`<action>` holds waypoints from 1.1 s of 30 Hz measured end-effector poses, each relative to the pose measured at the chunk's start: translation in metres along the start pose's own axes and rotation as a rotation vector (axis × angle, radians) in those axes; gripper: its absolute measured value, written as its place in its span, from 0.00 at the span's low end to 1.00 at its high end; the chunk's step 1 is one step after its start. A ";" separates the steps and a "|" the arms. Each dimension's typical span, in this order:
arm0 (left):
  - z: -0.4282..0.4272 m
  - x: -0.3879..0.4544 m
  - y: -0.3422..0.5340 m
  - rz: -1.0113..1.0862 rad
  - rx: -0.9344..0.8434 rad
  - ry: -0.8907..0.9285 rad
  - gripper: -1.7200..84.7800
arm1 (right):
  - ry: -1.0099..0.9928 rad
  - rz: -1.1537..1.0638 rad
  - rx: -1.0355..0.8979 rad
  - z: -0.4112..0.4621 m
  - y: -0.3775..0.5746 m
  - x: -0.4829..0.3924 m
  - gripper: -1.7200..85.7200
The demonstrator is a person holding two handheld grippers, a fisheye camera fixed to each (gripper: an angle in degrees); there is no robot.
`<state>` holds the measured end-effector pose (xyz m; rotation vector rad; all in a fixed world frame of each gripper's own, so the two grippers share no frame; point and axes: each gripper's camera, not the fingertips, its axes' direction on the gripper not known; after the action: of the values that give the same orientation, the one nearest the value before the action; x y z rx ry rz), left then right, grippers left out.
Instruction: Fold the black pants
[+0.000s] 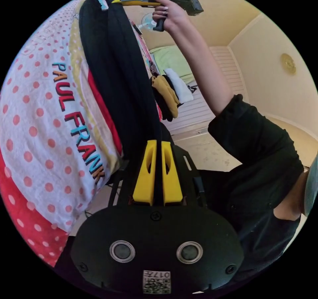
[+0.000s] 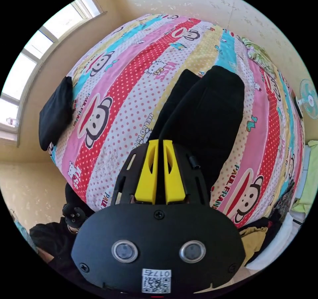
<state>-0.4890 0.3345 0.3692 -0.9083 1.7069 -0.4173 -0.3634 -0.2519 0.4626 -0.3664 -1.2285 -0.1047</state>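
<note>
Left tool (image 1: 158, 147) clenched on the black pants (image 1: 116, 74); right tool (image 2: 160, 147) clenched on them too, pants stretched between both above the bed (image 2: 132, 80). Looked mid-fold: next, lay the pants flat on the bed, edges aligned.

Left gripper (image 1: 158, 147) fingertips buried in the pants (image 1: 122, 80), cloth edge between jaws not visible. Right gripper (image 2: 160, 147) tips likewise lost against black fabric; grip point can't be made out. In the left gripper view the other gripper's (image 1: 112, 0) tips are partly covered by pants and a blue tag, too small to judge. Person's sleeve (image 1: 258, 153) cut off by the frame edge. Clothes pile (image 1: 167, 95) beyond the bed: items jumbled, can't separate. Dark bundle (image 2: 54, 113) at the bed edge, unclear what it is.
</note>
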 end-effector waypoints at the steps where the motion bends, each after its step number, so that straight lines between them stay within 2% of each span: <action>1: 0.000 0.001 0.000 0.006 -0.019 -0.016 0.05 | -0.001 -0.012 -0.010 0.007 0.003 -0.007 0.06; 3: -0.007 -0.011 0.000 -0.044 -0.038 -0.049 0.06 | 0.074 0.022 -0.052 0.027 0.002 -0.007 0.07; 5: -0.019 -0.024 0.004 -0.080 0.016 0.013 0.08 | 0.077 0.052 -0.120 0.053 -0.001 0.008 0.07; 6: -0.030 -0.032 0.009 -0.090 0.065 0.078 0.09 | 0.005 0.099 -0.144 0.064 -0.002 0.024 0.08; 9: -0.062 -0.046 0.022 -0.095 0.197 0.148 0.11 | -0.216 0.195 -0.060 0.053 0.012 0.058 0.09; 12: -0.091 -0.050 0.036 -0.083 0.340 0.107 0.11 | -0.317 0.136 0.002 0.026 0.041 0.069 0.10; 15: -0.099 -0.051 0.038 -0.096 0.401 0.028 0.12 | -0.354 0.099 0.064 -0.007 0.093 0.083 0.09; 19: -0.094 -0.044 0.034 -0.106 0.438 -0.069 0.12 | -0.349 0.146 0.092 -0.026 0.195 0.117 0.08; 23: -0.079 -0.034 0.021 -0.074 0.384 -0.133 0.12 | -0.334 0.258 0.107 -0.029 0.286 0.147 0.10; 28: -0.061 -0.034 0.021 -0.061 0.418 -0.152 0.11 | -0.482 0.318 0.117 -0.019 0.386 0.178 0.12; 31: -0.050 -0.038 0.020 -0.062 0.421 -0.199 0.08 | -0.633 0.292 0.146 0.000 0.416 0.181 0.13; 33: -0.040 -0.041 0.016 -0.046 0.424 -0.193 0.08 | -0.646 0.316 0.177 0.004 0.430 0.184 0.12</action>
<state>-0.5277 0.3690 0.3990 -0.6539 1.3538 -0.6709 -0.1874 0.1735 0.5417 -0.4514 -1.7808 0.4229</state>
